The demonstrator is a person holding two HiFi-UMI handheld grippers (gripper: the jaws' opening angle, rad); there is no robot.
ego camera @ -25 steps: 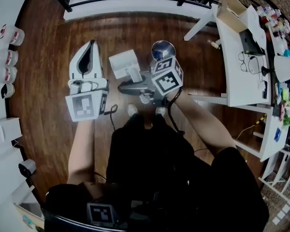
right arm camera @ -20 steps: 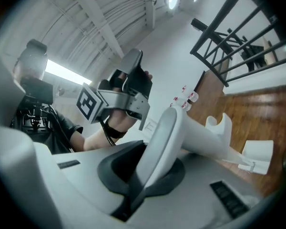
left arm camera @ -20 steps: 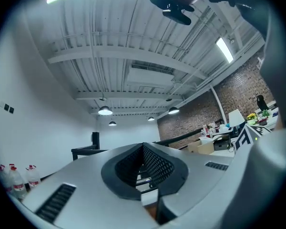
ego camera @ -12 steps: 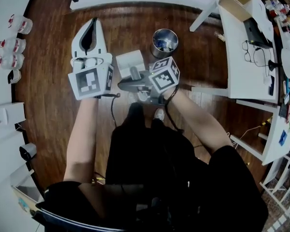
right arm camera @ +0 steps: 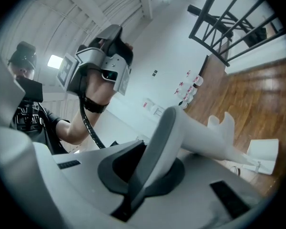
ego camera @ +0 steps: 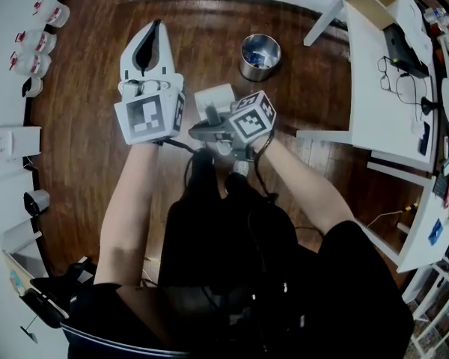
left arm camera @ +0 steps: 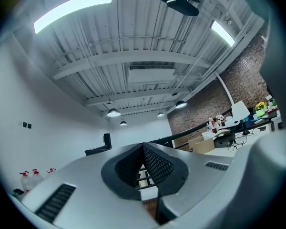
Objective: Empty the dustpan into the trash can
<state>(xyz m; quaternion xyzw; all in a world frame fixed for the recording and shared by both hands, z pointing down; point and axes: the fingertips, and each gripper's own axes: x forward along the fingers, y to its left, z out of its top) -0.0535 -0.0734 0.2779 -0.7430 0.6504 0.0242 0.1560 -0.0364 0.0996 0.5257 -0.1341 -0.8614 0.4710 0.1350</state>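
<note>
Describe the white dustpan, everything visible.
The white plastic dustpan has a long tapering handle with a grey edge strip and a flat rectangular pan at the far end. The right gripper is shut on the handle, its jaws pressing both sides. It hangs over the brown wooden floor, pan pointing away from the person, apart from the round metal trash can. Contents can't be made out.

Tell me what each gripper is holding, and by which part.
The right gripper is shut on the dustpan, gripping it by the handle. The left gripper is shut with nothing between its jaws.
</note>
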